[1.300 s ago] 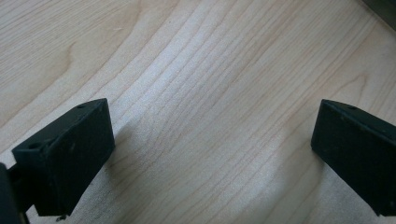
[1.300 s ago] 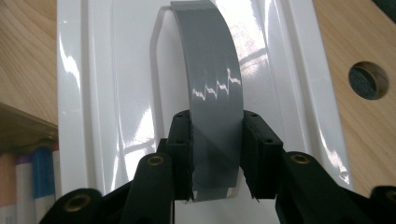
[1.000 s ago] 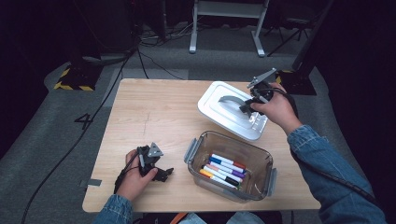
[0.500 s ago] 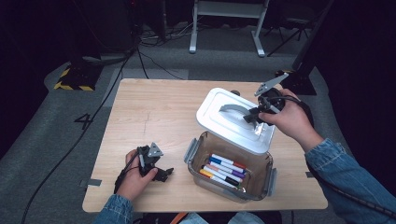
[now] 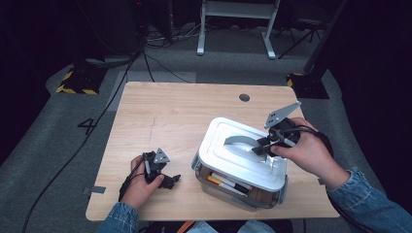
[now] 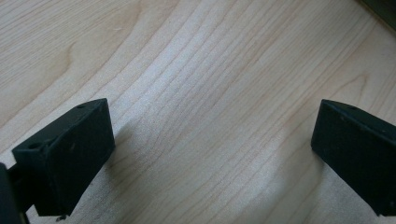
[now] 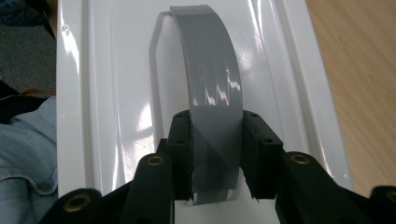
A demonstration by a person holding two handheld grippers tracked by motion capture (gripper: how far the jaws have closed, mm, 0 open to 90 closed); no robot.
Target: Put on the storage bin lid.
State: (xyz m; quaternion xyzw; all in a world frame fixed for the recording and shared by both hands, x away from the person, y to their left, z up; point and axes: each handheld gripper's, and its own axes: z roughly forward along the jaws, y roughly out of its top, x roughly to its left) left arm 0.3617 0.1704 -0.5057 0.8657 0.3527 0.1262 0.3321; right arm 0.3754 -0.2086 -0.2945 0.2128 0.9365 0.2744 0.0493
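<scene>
A white lid (image 5: pixel 238 155) with a grey arched handle (image 5: pixel 240 141) hangs over a clear bin (image 5: pixel 233 191) that holds several markers (image 5: pixel 226 183). My right gripper (image 5: pixel 262 145) is shut on that handle; in the right gripper view both pads (image 7: pixel 184 154) press the grey handle (image 7: pixel 212 98) from either side, above the white lid (image 7: pixel 107 93). The lid covers most of the bin, tilted a little toward me. My left gripper (image 5: pixel 170 180) rests low on the table at the front left, open, with bare wood between its jaws (image 6: pixel 210 154).
The wooden table (image 5: pixel 165 116) has a round cable hole (image 5: pixel 244 97) near its far edge. Cables run over the grey floor at the left, and a white stand's feet (image 5: pixel 233 43) sit behind the table.
My right gripper has carried the lid from the table's right side toward me and to the left, over the bin. The left gripper has stayed where it was.
</scene>
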